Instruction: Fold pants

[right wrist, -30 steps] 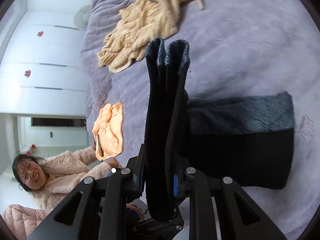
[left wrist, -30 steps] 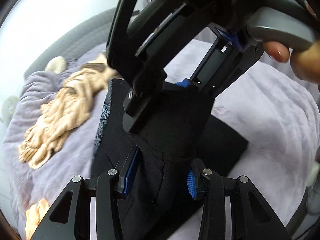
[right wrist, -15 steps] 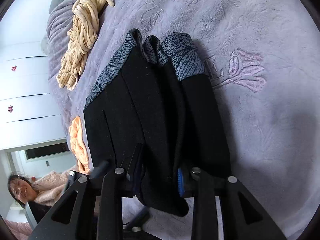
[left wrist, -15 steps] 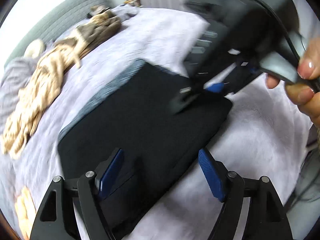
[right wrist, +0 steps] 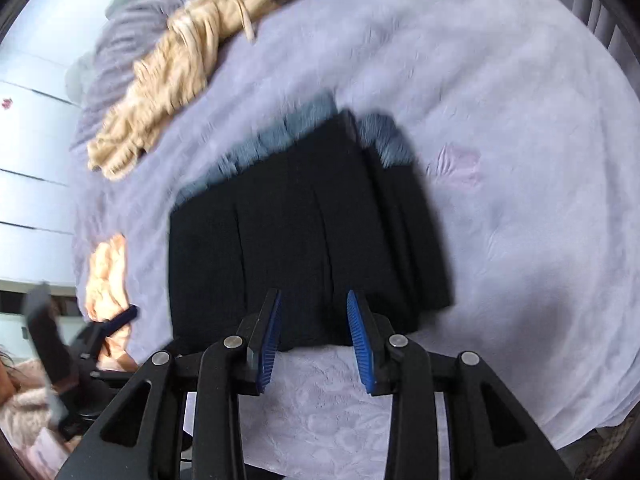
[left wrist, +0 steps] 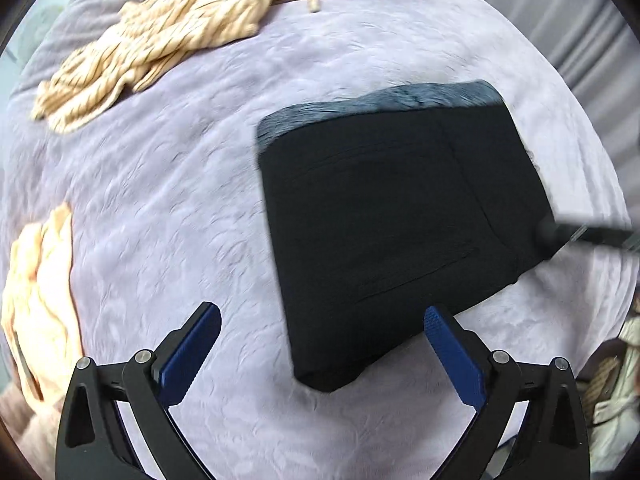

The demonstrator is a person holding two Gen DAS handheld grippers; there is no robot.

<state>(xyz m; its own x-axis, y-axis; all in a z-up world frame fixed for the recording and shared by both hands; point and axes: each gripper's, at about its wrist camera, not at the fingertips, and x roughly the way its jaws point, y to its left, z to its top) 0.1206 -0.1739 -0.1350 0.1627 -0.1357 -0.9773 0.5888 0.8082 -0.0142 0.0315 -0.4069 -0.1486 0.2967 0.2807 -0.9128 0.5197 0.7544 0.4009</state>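
Jaws on both the left gripper (left wrist: pixel 322 350) and the right gripper (right wrist: pixel 314 336) are standing apart and gripping nothing, hovering above the black pants (left wrist: pixel 400 216) lying folded on the lavender bed (left wrist: pixel 180 200), so only tidying looks left.

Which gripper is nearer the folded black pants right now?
Right. The right gripper is open with its fingertips over the near edge of the folded black pants. The left gripper is open too, held back with the pants' near corner just ahead of it.
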